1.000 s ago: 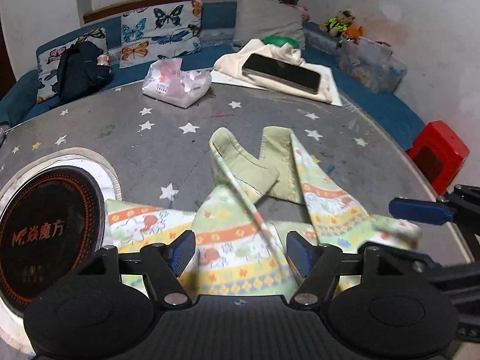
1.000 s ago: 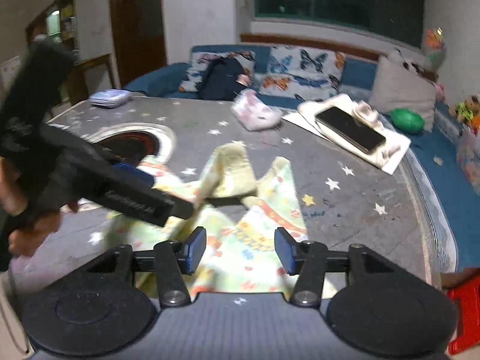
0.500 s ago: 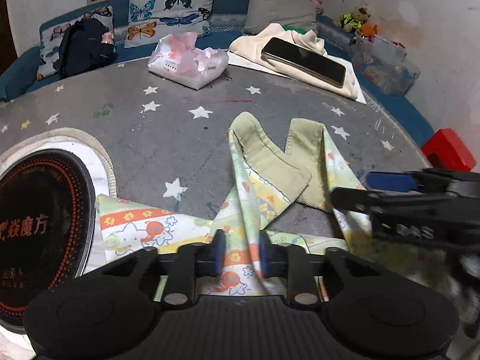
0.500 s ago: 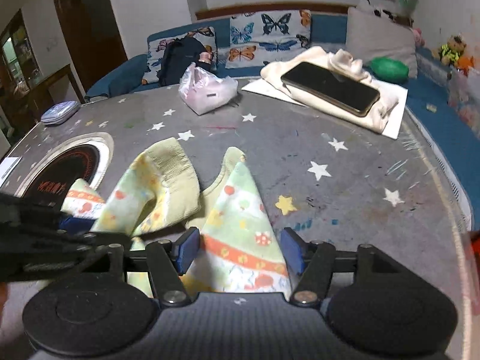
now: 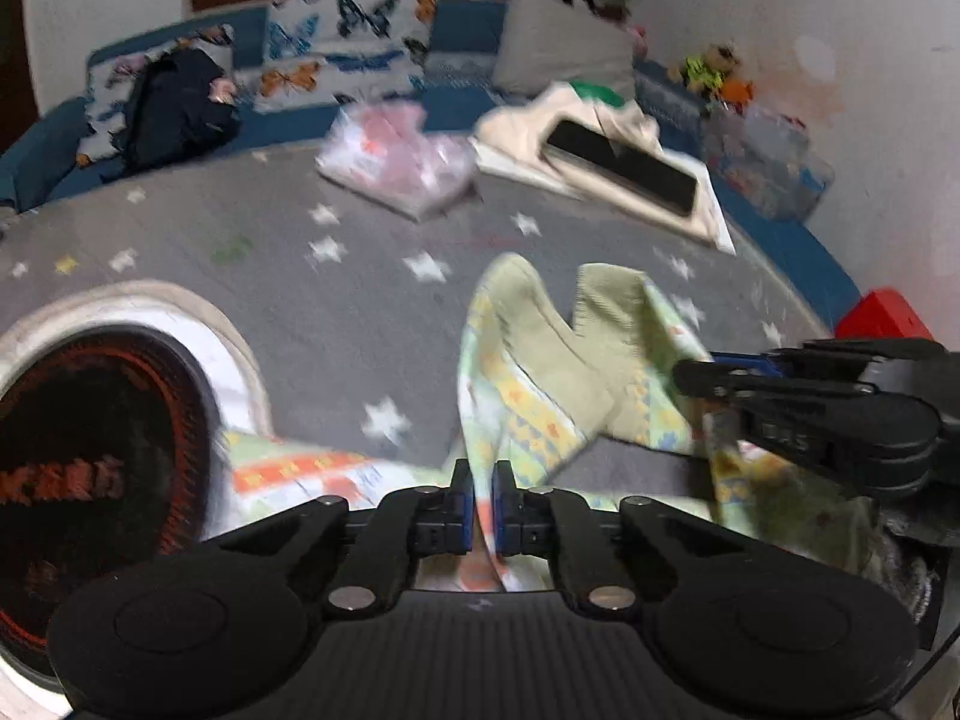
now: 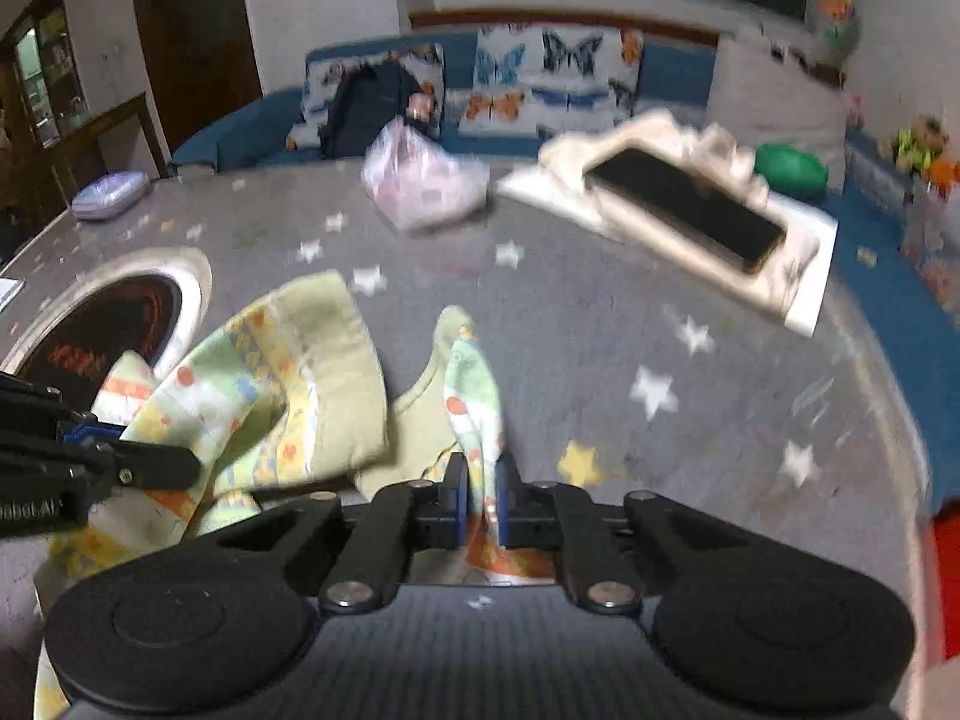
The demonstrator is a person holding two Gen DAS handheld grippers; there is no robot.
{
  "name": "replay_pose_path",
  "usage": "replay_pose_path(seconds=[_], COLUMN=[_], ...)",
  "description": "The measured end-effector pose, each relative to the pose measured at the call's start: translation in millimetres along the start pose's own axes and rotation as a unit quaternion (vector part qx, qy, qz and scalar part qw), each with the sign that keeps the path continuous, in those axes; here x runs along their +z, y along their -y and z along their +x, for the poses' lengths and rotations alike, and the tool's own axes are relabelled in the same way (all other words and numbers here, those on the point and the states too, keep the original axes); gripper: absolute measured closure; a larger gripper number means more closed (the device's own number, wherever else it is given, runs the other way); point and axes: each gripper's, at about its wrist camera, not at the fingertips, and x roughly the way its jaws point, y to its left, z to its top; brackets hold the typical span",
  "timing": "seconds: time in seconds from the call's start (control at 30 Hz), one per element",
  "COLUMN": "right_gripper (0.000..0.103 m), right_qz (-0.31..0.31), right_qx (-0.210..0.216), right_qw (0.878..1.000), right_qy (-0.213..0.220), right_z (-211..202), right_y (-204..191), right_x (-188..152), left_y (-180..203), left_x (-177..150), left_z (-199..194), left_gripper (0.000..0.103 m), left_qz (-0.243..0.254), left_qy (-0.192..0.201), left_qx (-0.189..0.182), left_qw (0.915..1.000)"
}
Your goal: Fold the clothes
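A small pale-green garment [image 5: 540,360] with orange and yellow printed bands and olive ribbed cuffs lies crumpled on the grey star-patterned table [image 5: 336,300]. My left gripper [image 5: 478,489] is shut on a fold of its cloth at the near edge. In the right wrist view the same garment [image 6: 288,384] spreads to the left, and my right gripper [image 6: 478,480] is shut on another raised fold. Each gripper shows in the other's view, the right gripper [image 5: 708,369] at the right and the left gripper [image 6: 174,462] at the left, both pinching cloth.
A round black cooktop [image 5: 90,450] is set into the table at the left. Further back lie a pink plastic bag [image 5: 396,162] and a dark tablet [image 5: 624,165] on cream cloth. A blue sofa [image 6: 252,126] with butterfly cushions curves behind; a red stool [image 5: 882,315] stands at the right.
Both grippers went from open to shut on folds of the garment. The right gripper came in lower and closer, beside the left. The cloth is now pulled up into ridges.
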Motion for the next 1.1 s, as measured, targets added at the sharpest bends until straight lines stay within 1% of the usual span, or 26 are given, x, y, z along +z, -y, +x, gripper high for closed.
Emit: replay_pose_path(seconds=[0.07,0.17,0.3,0.33,0.37,0.43,0.5,0.53,0.57,0.6,0.63,0.67,0.7,0.77,0.87,0.97,1.07,1.1], right_gripper=[0.097,0.097,0.097,0.097,0.097,0.097,0.097,0.097,0.097,0.097,0.097,0.097,0.097,0.097,0.097,0.097,0.097,0.097], right_qz=[-0.008,-0.018,-0.024,-0.023,-0.024,-0.029,-0.035,-0.038,-0.041,-0.044,-0.047,-0.049,-0.052,-0.058,-0.066,-0.073,-0.088,-0.091], right_qx=[-0.006,-0.021,-0.048,-0.052,-0.057,-0.066,-0.073,-0.076,-0.08,-0.083,-0.085,-0.086,-0.088,-0.09,-0.092,-0.091,-0.095,-0.096], right_qw=[1.0,0.997,0.987,0.985,0.982,0.977,0.971,0.969,0.966,0.963,0.961,0.959,0.957,0.953,0.947,0.944,0.941,0.94], right_qy=[0.028,0.077,0.148,0.163,0.176,0.2,0.224,0.234,0.243,0.251,0.259,0.265,0.272,0.285,0.3,0.31,0.313,0.313], right_z=[-13,-38,-77,-87,-96,-114,-131,-139,-146,-153,-159,-165,-170,-180,-195,-206,-212,-213], right_y=[0,1,7,9,10,10,10,10,10,9,9,8,8,7,7,8,6,6], right_x=[14,38,74,83,90,101,111,114,115,116,116,114,113,109,105,101,98,96], left_y=[-8,-21,-38,-40,-40,-30,-19,-16,-11,-7,-2,2,5,8,8,5,0,-2], left_x=[10,28,52,56,59,57,53,50,48,46,44,44,43,44,45,46,46,46], left_z=[-11,-32,-58,-63,-65,-63,-59,-55,-48,-42,-35,-27,-19,-3,19,35,44,47], left_gripper=[0.098,0.099,0.1,0.1,0.1,0.099,0.093,0.091,0.082,0.071,0.065,0.056,0.052,0.049,0.042,0.04,0.041,0.042], left_qz=[-0.008,-0.018,-0.039,-0.044,-0.044,-0.033,-0.024,-0.027,-0.029,-0.029,-0.03,-0.032,-0.034,-0.051,-0.082,-0.104,-0.132,-0.14], left_qy=[0.017,0.05,0.09,0.092,0.085,0.074,0.063,0.056,0.047,0.041,0.036,0.03,0.025,0.011,-0.006,-0.016,-0.021,-0.023], left_qx=[0.005,0.024,0.041,0.036,0.023,0.011,0.001,-0.008,-0.01,-0.004,0.006,0.016,0.027,0.038,0.06,0.076,0.076,0.076], left_qw=[0.9998,0.9983,0.9944,0.9942,0.9951,0.9967,0.9977,0.998,0.9984,0.9987,0.9989,0.9989,0.9988,0.9979,0.9948,0.9915,0.9881,0.9869])
